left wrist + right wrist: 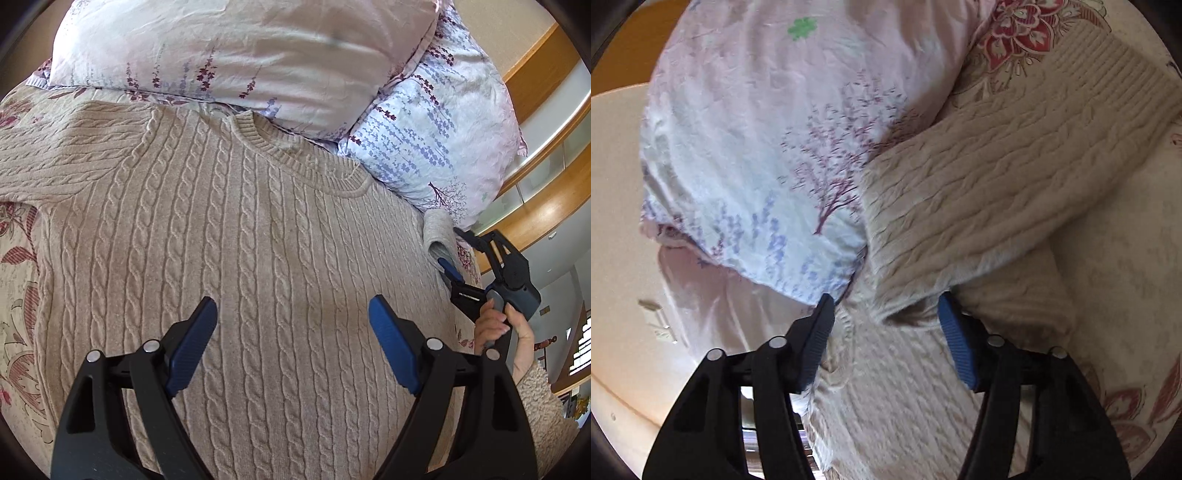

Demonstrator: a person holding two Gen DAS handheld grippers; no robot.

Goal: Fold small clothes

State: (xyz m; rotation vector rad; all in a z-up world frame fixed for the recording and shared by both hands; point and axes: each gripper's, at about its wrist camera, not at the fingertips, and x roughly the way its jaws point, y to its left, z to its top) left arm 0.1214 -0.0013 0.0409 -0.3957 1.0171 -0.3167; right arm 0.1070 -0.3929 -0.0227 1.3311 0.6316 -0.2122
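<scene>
Two grippers are in your hands, and both stand with their blue pads apart. Your left gripper point(291, 314) hangs over the lower front of the beige cable-knit sweater point(236, 251), its jaws spread wide with nothing between them and no pad touching the knit. The sweater lies flat and face up on the floral bedspread point(18, 258), neckline toward the pillows, one sleeve stretched out to the left edge of that view. A pale pink floral pillow point(229, 51) lies just past the collar, and a second pillow point(436, 147) printed with lavender sprigs sits beside the sweater's right shoulder.

Your right gripper point(886, 317) is at the sweater's right side, held in your hand point(498, 325) with a fleecy sleeve point(543, 402) behind it. Its jaws are parted, and in the blurred right wrist view the folded edge of the right sleeve point(990, 199) sits in the gap between the pads; whether either pad presses on it you cannot tell, though neither looks clamped. That sleeve lies doubled over, its ribbed cuff point(1115, 77) pointing away across the bedspread, close against the lavender pillow. A wooden headboard point(546, 66) curves behind the pillows
</scene>
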